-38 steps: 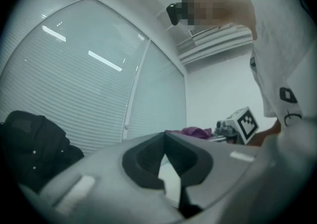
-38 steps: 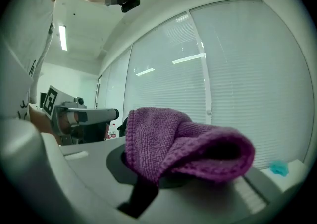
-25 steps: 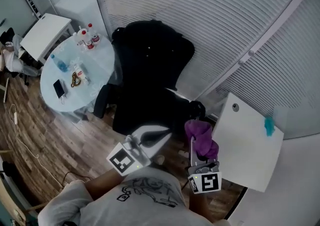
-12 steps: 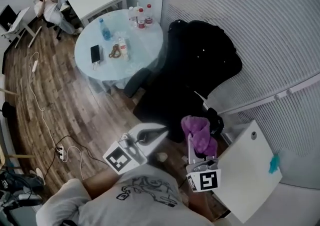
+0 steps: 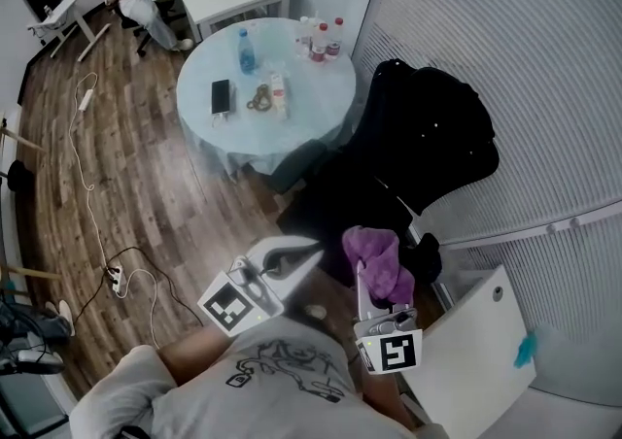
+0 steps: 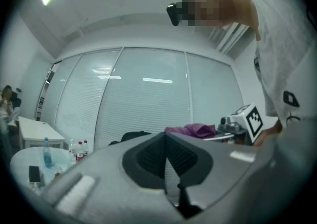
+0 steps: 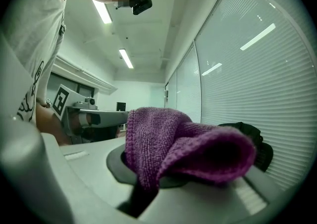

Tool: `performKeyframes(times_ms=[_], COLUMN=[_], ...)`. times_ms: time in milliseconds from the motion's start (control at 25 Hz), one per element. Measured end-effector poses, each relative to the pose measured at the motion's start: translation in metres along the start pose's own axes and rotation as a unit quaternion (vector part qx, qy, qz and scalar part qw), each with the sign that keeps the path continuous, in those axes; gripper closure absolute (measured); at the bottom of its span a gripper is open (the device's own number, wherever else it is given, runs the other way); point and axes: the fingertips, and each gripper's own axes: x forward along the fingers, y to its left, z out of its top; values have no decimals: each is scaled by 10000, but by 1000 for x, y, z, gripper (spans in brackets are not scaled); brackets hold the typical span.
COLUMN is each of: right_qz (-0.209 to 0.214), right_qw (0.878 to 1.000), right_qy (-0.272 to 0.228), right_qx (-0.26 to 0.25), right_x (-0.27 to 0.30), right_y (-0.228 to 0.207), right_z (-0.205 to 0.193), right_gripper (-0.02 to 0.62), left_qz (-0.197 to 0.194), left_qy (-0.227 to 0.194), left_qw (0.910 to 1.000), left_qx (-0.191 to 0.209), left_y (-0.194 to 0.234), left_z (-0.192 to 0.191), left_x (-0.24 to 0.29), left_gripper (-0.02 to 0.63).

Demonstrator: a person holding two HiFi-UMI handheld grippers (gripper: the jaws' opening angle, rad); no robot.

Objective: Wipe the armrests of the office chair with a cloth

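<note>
Now my left tool point(image 5: 309, 253) is pressed together, empty, near the front of the black office chair point(image 5: 418, 151). My right tool point(image 7: 144, 187) pinches the purple cloth point(image 7: 183, 143), which hides its tips. The chair's armrests are too dark to make out.

Light: bright and even, came from ceiling strips point(image 7: 103, 11).
Distortion: fisheye bending, edges vignetted dark.
Blur: close foreground was soft.

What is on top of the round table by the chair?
A blue bottle, red-capped bottles, a dark phone and a small packet sit on the round table. An item between phone and packet is too small to identify; nothing covers them.
</note>
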Motion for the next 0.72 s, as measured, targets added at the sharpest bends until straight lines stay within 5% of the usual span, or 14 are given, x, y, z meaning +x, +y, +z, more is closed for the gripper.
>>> performKeyframes(times_ms=[720], right_qz=[690], right_qw=[9975], right_qy=[-20], right_qx=[-175], right_x=[166], right_y=[60], right_z=[20], right_gripper=[566], left_qz=[691], left_qy=[40], left_qw=[9975], left_qx=[115], left_y=[155], left_z=[12], left_x=[-70], left_gripper=[604])
